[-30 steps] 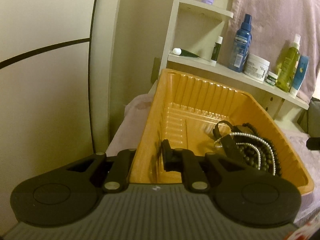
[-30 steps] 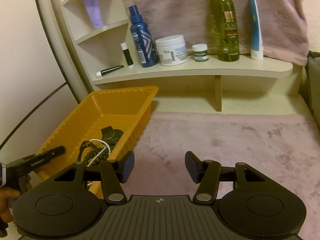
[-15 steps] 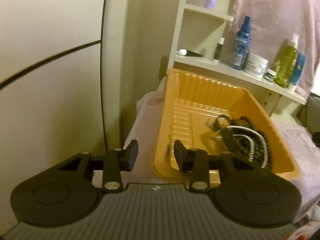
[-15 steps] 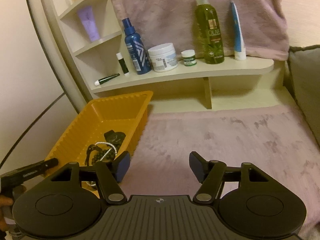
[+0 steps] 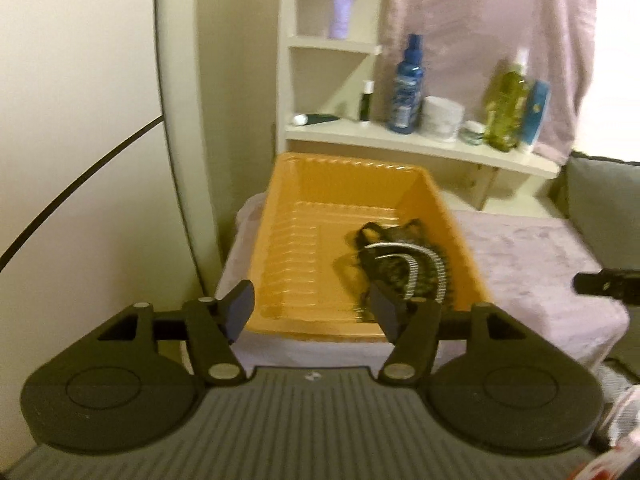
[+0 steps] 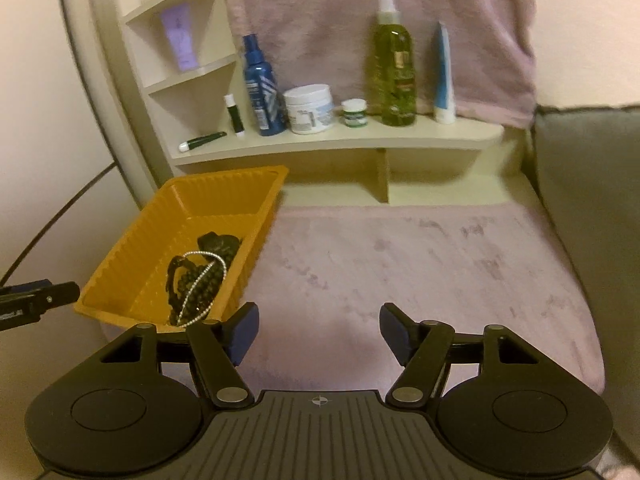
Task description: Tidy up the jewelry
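Left hand-held gripper (image 5: 311, 310): jaws wide apart, nothing between them, poised just off the near short end of the orange tray (image 5: 280, 216). Right hand-held gripper (image 6: 319, 330): jaws likewise wide, empty, above the pink cover (image 6: 420, 256) near its front edge, to the right of the tray.

Orange ribbed tray (image 6: 132, 240): at the left edge of the pink cover, long axis running from the front edge toward the shelf; far short end close below the shelf front.

Jewelry, all inside the tray, bunched against its right wall in the near half: a strand of dark beads (image 6: 196, 280), a white pearl strand (image 6: 208, 270) looped over it, and a black strap-like piece (image 6: 218, 242) just beyond, touching the beads. Jewelry pile (image 5: 400, 264) blurred in the left wrist view; separate pieces hard to distinguish there. Left half of the tray floor bare.

Cream shelf (image 6: 332, 146) behind the cover, carrying, left to right: a green tube lying flat (image 6: 202, 141), a small upright green stick (image 6: 234, 115), a blue bottle (image 6: 262, 88), a white jar (image 6: 309, 109), a small green-labelled pot (image 6: 354, 113), a tall green spray bottle (image 6: 394, 64), and a blue-and-white tube (image 6: 443, 76). Lilac tube (image 6: 181, 38) on a higher corner shelf. Pink towel (image 6: 360, 12) hanging behind the bottles. Grey cushion (image 6: 592, 184) at the right edge of the cover.
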Available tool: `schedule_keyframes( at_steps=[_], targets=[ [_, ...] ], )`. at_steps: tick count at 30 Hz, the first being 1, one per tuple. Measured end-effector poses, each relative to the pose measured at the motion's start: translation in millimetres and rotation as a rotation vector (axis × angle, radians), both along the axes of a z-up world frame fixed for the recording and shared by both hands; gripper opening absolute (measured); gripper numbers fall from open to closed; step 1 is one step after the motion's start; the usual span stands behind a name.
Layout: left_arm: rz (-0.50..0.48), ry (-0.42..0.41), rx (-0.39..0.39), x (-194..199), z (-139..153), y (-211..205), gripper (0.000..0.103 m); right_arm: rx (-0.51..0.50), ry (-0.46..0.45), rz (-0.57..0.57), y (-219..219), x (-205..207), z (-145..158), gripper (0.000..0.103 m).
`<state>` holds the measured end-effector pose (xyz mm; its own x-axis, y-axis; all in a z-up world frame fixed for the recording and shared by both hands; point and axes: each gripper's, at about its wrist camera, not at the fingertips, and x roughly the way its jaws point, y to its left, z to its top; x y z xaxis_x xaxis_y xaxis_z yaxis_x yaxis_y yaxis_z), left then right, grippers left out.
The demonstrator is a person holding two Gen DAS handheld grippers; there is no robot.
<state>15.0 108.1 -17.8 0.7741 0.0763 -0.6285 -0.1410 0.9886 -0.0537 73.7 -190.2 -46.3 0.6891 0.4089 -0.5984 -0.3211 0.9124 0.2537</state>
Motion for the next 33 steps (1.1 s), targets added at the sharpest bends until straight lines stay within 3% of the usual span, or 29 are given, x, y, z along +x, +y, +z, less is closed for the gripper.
schedule_keyframes(
  at_steps=[8,19,33],
  targets=[
    [-0.056,-0.002,-0.008,-12,22,-46,0.072,0.007,0.041,-0.04,-13,-25,10,0.067],
    [-0.178,0.081,-0.033,-25,23,-100,0.072,-0.026,0.069,-0.049,-25,-54,18,0.067],
    [-0.19,0.118,0.002,-37,19,-124,0.068,-0.032,0.102,-0.04,-34,-73,18,0.067]
  ],
)
